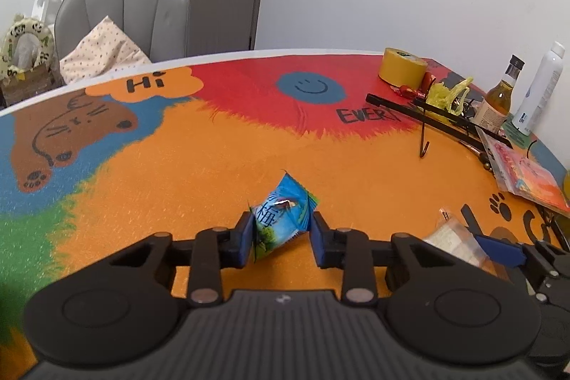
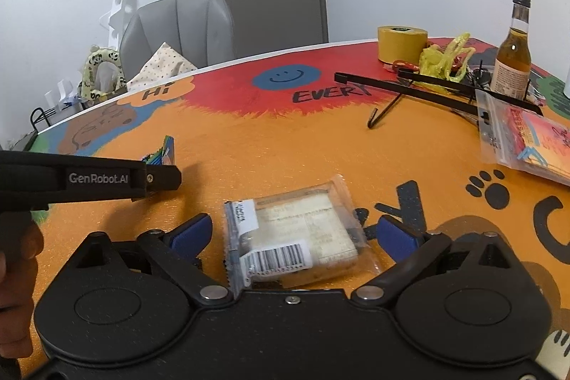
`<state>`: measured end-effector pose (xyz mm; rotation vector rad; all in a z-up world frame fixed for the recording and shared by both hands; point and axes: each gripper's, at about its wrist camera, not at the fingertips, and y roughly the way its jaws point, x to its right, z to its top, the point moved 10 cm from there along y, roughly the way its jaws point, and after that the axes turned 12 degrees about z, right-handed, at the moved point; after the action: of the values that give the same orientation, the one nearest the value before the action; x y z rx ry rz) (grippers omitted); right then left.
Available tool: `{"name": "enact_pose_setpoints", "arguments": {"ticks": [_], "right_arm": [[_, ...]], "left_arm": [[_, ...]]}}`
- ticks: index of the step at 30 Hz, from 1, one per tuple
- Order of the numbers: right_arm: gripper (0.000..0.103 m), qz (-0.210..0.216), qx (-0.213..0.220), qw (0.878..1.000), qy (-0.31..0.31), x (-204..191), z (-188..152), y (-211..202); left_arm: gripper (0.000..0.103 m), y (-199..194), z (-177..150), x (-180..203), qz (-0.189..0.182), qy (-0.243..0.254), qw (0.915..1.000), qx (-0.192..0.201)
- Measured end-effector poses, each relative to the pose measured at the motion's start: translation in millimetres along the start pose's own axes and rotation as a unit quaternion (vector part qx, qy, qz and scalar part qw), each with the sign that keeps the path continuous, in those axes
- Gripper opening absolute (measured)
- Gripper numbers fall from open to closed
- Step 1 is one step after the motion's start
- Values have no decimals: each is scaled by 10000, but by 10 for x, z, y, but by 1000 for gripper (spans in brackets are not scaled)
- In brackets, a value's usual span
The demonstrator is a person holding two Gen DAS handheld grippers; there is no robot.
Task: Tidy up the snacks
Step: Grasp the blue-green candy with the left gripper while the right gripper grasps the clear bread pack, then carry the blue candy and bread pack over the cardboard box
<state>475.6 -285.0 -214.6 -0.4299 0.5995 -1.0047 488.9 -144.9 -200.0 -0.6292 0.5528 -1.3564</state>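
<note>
A small blue snack packet [image 1: 281,216] lies on the orange part of the colourful table mat [image 1: 199,173]. My left gripper [image 1: 282,230] is shut on it, with a blue pad pressed against each side. In the right wrist view that gripper [image 2: 160,178] shows side-on at the left, with the blue packet [image 2: 166,152] peeking out behind it. A clear packet of pale crackers [image 2: 295,234] with a barcode label lies flat between the wide-apart fingers of my right gripper [image 2: 294,232], which is open and not touching it. The same packet [image 1: 454,237] shows in the left wrist view.
At the back right stand a yellow tape roll [image 2: 400,43], an amber bottle [image 2: 513,59], a white spray bottle [image 1: 541,91], a crumpled yellow bag [image 2: 443,59] and a black wire hanger [image 2: 409,91]. A zip bag [image 2: 523,138] lies at the right. A grey chair [image 1: 124,9] stands beyond the table.
</note>
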Motion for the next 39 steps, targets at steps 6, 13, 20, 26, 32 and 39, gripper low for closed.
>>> {"name": "enact_pose_setpoints", "arguments": {"ticks": [6, 13, 20, 26, 32, 39], "right_arm": [[69, -63, 41, 9999, -136, -80, -10, -49], [60, 6, 104, 9999, -33, -195, -113, -213], [58, 63, 272, 9996, 93, -358, -140, -407], [58, 134, 429, 9989, 90, -551, -102, -549], [58, 215, 576, 9981, 9, -776, -51, -684], [58, 420, 722, 9964, -155, -1087, 37, -796]], "left_arm": [[31, -162, -61, -119, -8, -116, 9999, 14], [31, -398, -135, -256, -53, -183, 9998, 51], [31, -700, -203, -417, -114, -244, 9995, 151], [31, -936, -212, -572, -108, -292, 9991, 283], [31, -1171, -229, -706, -147, -306, 9987, 381], [31, -1438, -217, -887, -159, -353, 9979, 516]]}}
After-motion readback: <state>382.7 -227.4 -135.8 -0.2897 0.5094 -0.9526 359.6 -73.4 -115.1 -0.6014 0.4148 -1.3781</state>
